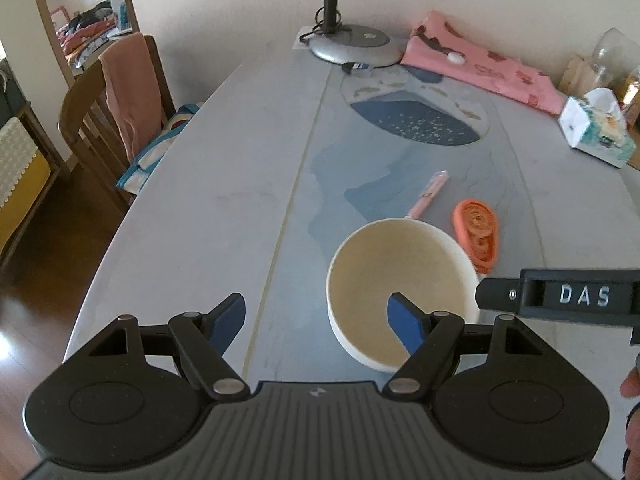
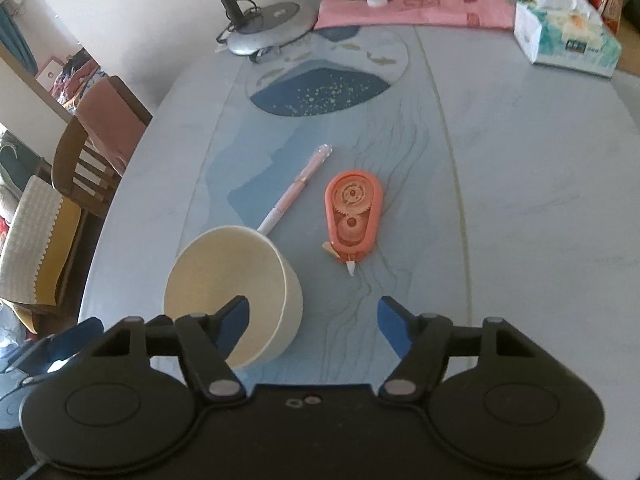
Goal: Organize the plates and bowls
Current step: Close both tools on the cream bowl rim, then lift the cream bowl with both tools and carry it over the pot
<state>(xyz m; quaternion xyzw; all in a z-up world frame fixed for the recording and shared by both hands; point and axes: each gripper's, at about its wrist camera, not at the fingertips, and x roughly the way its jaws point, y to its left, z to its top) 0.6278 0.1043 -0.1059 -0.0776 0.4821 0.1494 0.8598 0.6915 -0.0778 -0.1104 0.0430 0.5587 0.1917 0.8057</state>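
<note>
Nearby, cream bowl on table, both grippers open, empty

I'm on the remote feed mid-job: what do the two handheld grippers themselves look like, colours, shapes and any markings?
Both are matte black plastic. The left gripper and the right gripper each have two round housings, black linkage arms with silver pivot pins, a ribbed centre panel and blue pads on the jaws. Seen from the left wrist, the right gripper's side bears white "DAS" lettering. No cables or sleeves are visible.

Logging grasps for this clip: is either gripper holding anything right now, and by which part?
Nothing is held. Left gripper and right gripper are open; one finger of each overlaps the cream bowl, no pads pressing.
</note>
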